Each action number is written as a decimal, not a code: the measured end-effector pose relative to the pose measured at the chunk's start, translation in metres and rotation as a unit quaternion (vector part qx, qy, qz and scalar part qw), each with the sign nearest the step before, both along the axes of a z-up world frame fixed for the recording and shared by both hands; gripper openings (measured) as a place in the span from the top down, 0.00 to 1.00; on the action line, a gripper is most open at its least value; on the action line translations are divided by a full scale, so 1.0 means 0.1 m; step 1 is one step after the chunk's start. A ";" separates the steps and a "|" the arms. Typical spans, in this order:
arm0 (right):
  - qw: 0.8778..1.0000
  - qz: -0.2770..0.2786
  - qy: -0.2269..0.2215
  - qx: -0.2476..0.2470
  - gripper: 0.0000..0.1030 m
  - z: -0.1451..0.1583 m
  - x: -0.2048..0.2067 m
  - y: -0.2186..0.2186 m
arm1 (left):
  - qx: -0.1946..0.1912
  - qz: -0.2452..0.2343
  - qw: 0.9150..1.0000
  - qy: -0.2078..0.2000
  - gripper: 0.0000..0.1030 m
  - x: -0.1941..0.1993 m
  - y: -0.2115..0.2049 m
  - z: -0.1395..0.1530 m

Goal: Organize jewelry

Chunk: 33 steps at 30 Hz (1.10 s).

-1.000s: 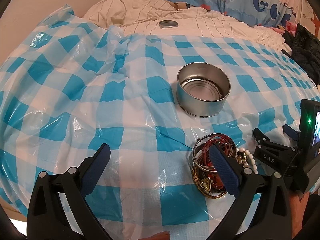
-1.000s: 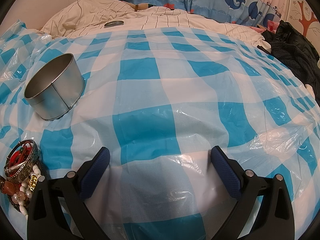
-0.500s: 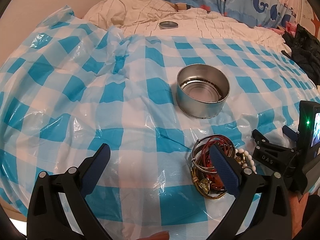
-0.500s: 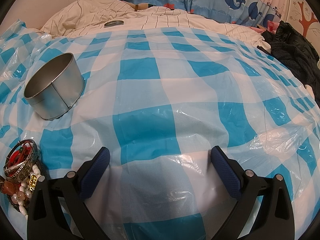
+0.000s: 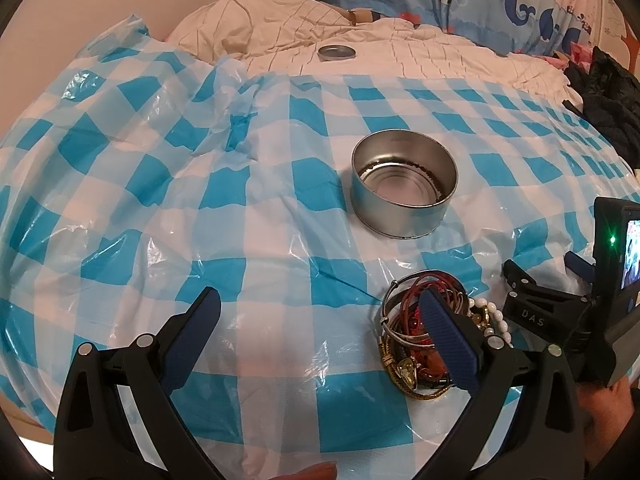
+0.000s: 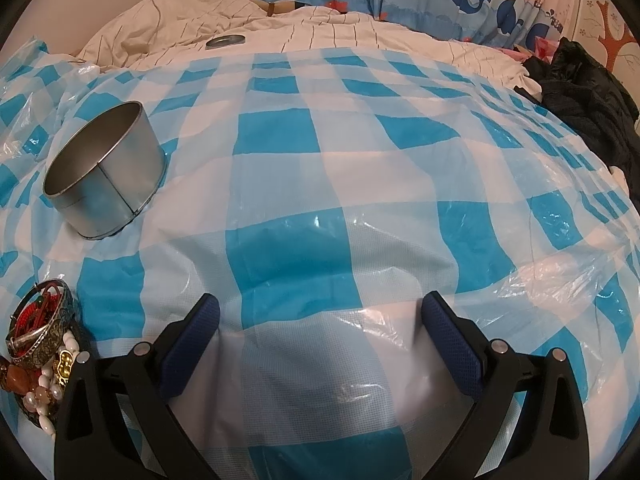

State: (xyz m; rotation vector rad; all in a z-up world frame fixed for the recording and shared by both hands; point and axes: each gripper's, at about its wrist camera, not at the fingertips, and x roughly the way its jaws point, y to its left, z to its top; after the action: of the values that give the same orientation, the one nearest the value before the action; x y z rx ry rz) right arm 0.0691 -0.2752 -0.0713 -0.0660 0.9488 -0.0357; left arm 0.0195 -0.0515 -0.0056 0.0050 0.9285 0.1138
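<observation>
Hovering above a blue-and-white checked plastic sheet [image 5: 256,208] spread over a bed, left gripper [image 5: 320,320] with jaws spread wide and gripping nothing, its right finger [image 5: 448,340] overlapping the view of a tangled jewelry pile [image 5: 404,332]. Lying just on the near side of a round metal tin [image 5: 404,196], close but apart from it: bangles, red cord, a white bead string and a gold chain. Standing upright and open-topped, the tin. Resting well beyond the tin on a cream quilt [image 5: 400,56], a flat metal lid [image 5: 337,52]. Poised to the right of the tin over bare sheet, right gripper [image 6: 320,320], jaws likewise released and empty, jewelry pile [image 6: 36,344] at its lower left.
</observation>
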 end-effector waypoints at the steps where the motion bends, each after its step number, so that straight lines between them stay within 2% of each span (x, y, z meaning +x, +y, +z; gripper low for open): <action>1: 1.000 -0.001 0.000 0.000 0.07 0.00 0.00 0.00 | 0.001 0.000 1.000 0.000 0.07 0.00 0.00 0.00; 12: 1.000 -0.001 0.004 -0.002 0.07 0.05 -0.01 0.01 | 0.016 0.004 1.000 0.008 0.07 0.05 0.00 -0.06; 17: 0.999 0.027 -0.036 0.023 0.07 0.32 -0.13 0.07 | 0.021 0.014 1.000 0.012 0.07 0.05 0.12 -0.08; 22: 0.990 0.093 -0.084 0.065 0.07 0.59 -0.27 0.17 | 0.023 0.040 0.999 0.009 0.07 0.05 0.36 -0.05; 26: 0.979 0.159 -0.069 0.111 0.07 0.63 -0.30 0.31 | 0.023 0.058 0.998 0.008 0.07 0.06 0.51 -0.04; 33: 0.971 0.208 -0.059 0.099 0.07 0.59 -0.37 0.64 | 0.015 0.053 0.998 0.021 0.07 0.06 0.54 -0.11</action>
State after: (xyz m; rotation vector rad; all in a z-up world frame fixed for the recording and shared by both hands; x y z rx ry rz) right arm 0.0320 -0.2117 -0.0125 -0.0759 0.8005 0.4385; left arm 0.0256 0.0021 -0.0170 -0.0146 0.9699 0.2272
